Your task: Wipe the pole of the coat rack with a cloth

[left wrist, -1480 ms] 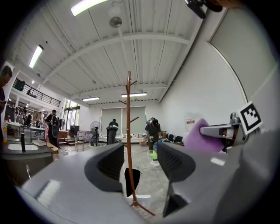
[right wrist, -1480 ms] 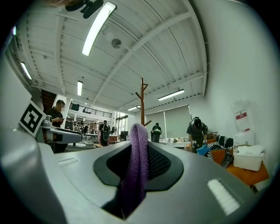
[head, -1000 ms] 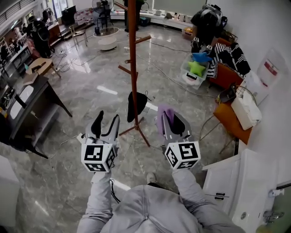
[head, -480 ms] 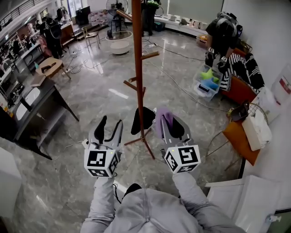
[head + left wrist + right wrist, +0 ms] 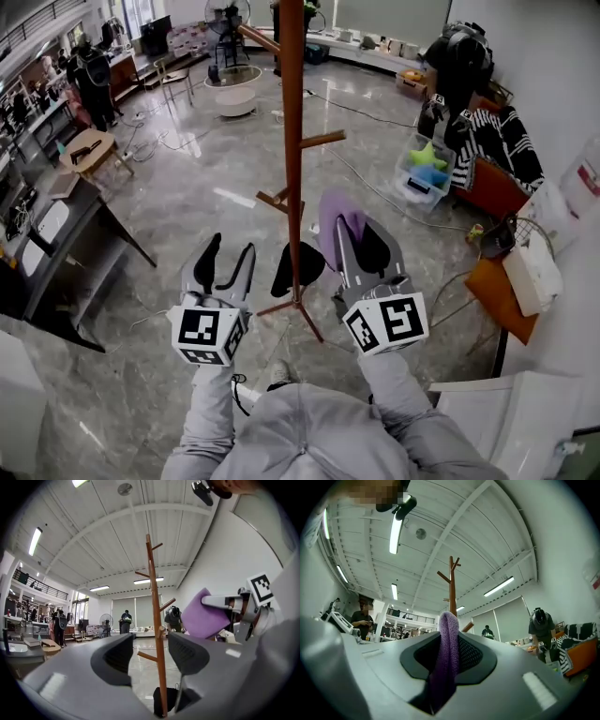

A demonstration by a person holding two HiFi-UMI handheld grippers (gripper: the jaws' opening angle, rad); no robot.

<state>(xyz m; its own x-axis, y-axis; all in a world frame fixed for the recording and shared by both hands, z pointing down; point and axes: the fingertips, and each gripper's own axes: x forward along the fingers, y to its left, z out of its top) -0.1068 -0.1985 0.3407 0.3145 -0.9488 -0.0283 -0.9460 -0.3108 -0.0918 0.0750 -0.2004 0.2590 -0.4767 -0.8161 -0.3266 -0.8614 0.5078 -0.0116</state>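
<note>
Step in hand: the approach, by the look of it; cloth not yet on the pole, no wiping contact visible.
Right tool (image 5: 358, 234): clenched on the purple cloth (image 5: 333, 217), a fold standing up between the jaws; held just right of the pole.
Left tool (image 5: 227, 249): released, jaws apart, nothing between them; held left of the pole, level with its lower part.
Pole (image 5: 292, 141): brown wood, upright, rising between the two tools from splayed feet on the floor (image 5: 187, 187); short pegs jutting left and right.
Rack load: one dark item (image 5: 298, 269) hanging low on the near side, kind unclear.
Cloth to pole: close, apparently apart; touching not confirmed in any view.
Next move calls for: probably carrying the right tool leftward to press the cloth against the pole, then stroking along it, steering round the pegs.
Left tool's likely part: steadying the pole, or keeping clear.
Risk: a light rack rocking under a sideways push.
</note>
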